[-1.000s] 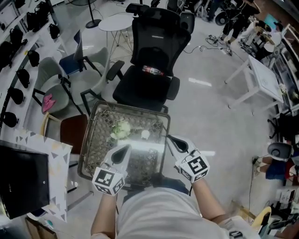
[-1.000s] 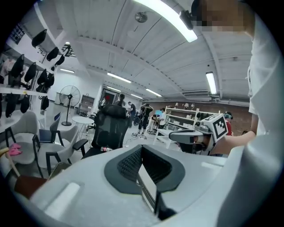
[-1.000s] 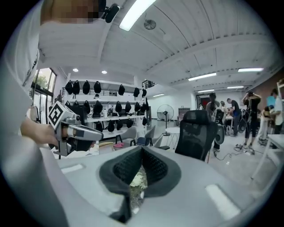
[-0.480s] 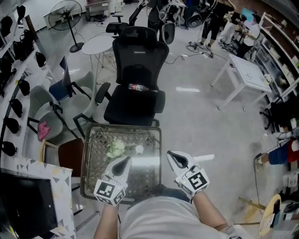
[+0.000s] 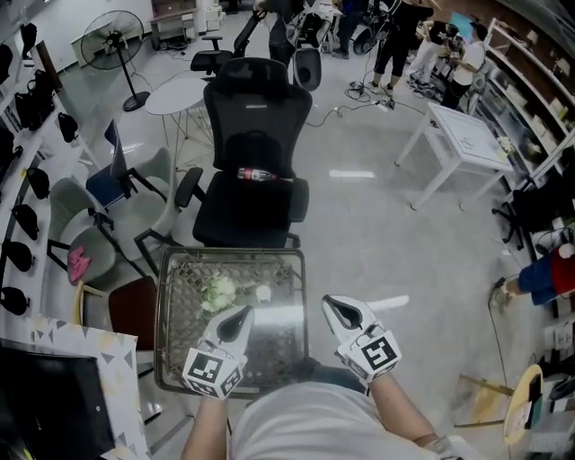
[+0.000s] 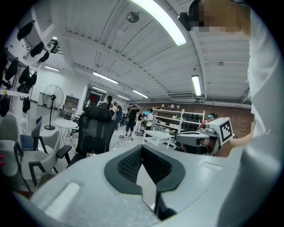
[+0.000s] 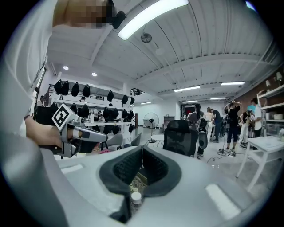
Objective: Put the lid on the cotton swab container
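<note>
The left gripper [image 5: 239, 314], over the near part of the glass-topped wicker table [image 5: 167, 305], and the right gripper [image 5: 332, 305], just off its right edge, both have their jaws pressed together and empty, while the small white cotton swab container [image 5: 262, 293] stands farther in, beside a pale green crumpled thing [image 5: 218, 291].

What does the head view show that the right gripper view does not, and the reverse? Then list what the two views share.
Only the head view: the whole glass-topped table, a green bundle on it, and a bottle lying on the chair seat. Only the right gripper view: the ceiling strip light and a round ceiling fixture. Both: the black office chair, the standing fan, the left tongs, the shut right tongs, and apparently the small white container.
</note>
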`<state>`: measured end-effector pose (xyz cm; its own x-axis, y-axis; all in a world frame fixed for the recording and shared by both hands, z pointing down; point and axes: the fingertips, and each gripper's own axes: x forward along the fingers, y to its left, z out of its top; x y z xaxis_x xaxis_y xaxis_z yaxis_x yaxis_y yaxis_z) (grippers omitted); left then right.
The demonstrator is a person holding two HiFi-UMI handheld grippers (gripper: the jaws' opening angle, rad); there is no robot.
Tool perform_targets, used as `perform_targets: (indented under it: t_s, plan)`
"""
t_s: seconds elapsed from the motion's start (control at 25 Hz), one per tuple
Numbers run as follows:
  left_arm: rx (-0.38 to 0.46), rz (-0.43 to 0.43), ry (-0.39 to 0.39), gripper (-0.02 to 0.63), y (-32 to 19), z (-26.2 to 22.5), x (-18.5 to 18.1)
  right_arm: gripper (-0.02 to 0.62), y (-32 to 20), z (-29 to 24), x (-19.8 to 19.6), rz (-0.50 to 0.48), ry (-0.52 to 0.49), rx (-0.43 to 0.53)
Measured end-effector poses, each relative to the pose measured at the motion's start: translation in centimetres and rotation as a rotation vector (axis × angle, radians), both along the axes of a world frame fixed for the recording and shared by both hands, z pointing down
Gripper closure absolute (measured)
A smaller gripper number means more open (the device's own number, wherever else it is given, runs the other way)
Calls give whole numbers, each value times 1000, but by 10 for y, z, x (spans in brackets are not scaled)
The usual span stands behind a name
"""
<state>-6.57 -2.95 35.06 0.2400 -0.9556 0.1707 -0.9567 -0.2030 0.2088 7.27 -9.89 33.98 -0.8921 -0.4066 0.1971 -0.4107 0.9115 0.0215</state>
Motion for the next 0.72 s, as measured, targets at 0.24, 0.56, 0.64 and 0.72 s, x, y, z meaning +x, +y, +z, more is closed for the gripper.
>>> perform_targets:
  t_s: [0.24,0.56,0.64,0.72]
  plan:
    - [-15,1,3,597,0,5,1,591,-2,4,1,21,14,-20]
    - [-25,0,7,597,0,8,2,591,-4,10,5,17,-10,-42]
    - [-27,-1,6,597,1,9,1,591,-3,11,4,15,-8,-43]
    - [-28,-4,8,597,2,10,1,591,-3,11,4,15,-6,-43]
